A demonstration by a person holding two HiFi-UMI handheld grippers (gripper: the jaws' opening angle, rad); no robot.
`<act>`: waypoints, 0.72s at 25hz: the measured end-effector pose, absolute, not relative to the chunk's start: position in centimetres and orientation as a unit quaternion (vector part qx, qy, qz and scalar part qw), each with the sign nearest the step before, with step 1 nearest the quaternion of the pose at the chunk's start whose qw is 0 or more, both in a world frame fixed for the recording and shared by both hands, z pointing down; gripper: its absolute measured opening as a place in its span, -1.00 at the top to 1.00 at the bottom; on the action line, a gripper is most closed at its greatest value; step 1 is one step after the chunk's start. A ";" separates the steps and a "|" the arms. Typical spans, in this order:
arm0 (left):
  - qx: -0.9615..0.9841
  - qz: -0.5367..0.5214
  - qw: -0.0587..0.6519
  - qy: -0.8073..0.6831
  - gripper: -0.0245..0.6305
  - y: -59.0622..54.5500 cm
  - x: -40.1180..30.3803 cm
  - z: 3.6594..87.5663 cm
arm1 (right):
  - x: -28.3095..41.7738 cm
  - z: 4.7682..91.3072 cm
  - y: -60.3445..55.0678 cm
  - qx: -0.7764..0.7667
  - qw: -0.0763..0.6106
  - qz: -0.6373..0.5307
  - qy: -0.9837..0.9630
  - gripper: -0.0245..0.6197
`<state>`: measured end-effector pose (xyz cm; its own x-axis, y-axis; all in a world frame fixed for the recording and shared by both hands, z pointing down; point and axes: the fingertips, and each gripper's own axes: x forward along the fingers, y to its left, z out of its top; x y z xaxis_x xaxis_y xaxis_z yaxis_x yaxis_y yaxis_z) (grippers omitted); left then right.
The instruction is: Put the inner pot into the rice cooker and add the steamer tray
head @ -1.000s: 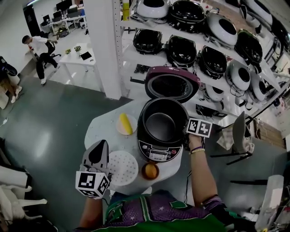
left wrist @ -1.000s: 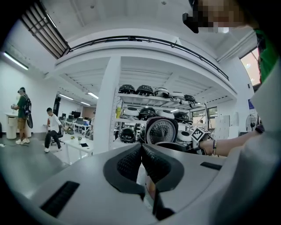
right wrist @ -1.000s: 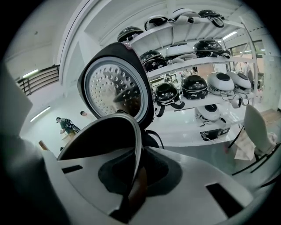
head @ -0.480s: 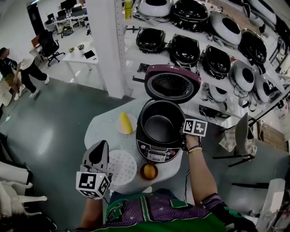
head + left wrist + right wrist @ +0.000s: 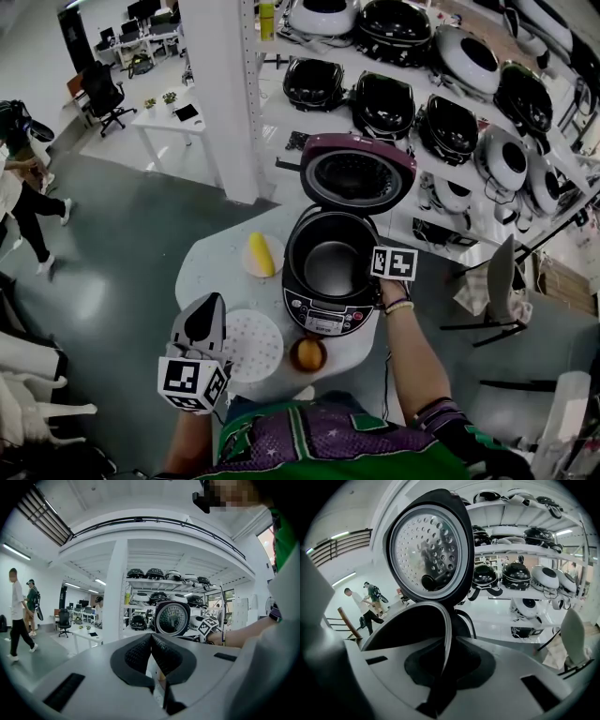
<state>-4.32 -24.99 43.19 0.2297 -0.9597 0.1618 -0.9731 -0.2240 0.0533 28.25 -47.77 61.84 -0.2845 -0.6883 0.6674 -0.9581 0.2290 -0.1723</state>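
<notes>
The black rice cooker [image 5: 323,317] stands on the round white table with its purple lid [image 5: 356,173] raised. The dark inner pot [image 5: 330,264] sits down inside it. My right gripper [image 5: 375,276] is at the pot's right edge, shut on the thin rim [image 5: 446,634], which runs between its pads. The lid's perforated inner plate [image 5: 426,550] fills that view above. The white perforated steamer tray [image 5: 251,345] lies flat on the table at the front left. My left gripper [image 5: 208,306] hovers just left of the tray, shut and empty [image 5: 151,641].
A corn cob on a small plate [image 5: 260,255] lies left of the cooker, and an orange in a bowl [image 5: 309,354] sits at the table's front edge. Shelves with several other cookers [image 5: 441,127] stand behind the table. A person [image 5: 19,202] walks at the far left.
My right gripper has sunk a little with the pot's rim, lowering the pot into the cooker. The left gripper has stayed put. The person in the background has walked left.
</notes>
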 end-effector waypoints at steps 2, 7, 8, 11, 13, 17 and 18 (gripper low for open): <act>0.781 0.049 0.071 -0.618 0.86 -24.8 -4.4 43.3 | 28.2 62.1 -47.7 0.549 0.246 0.276 -0.750 0.78; 0.786 0.051 0.069 -0.612 0.86 -24.2 -4.3 43.0 | 29.1 61.5 -47.0 0.551 0.204 0.278 -0.760 0.64; 0.787 0.051 0.069 -0.611 0.86 -24.0 -4.3 42.9 | 29.4 61.4 -46.7 0.552 0.194 0.280 -0.761 0.62; 0.790 0.053 0.068 -0.606 0.86 -23.7 -4.2 42.9 | 30.4 60.8 -45.5 0.558 0.172 0.277 -0.763 0.62; 0.793 0.054 0.067 -0.603 0.86 -23.6 -4.0 42.9 | 30.9 60.3 -44.7 0.564 0.156 0.274 -0.763 0.63; 0.799 0.059 0.063 -0.596 0.86 -23.3 -3.3 42.8 | 31.8 59.6 -42.8 0.573 0.136 0.265 -0.764 0.71; 0.800 0.061 0.062 -0.594 0.86 -23.3 -3.2 42.9 | 31.9 59.5 -42.4 0.573 0.131 0.262 -0.766 0.72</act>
<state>-3.23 -23.28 42.90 0.2876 -0.9424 0.1708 -0.9574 -0.2874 0.0261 31.93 -42.39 59.51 -0.3101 -0.8082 0.5006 -0.9454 0.2064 -0.2523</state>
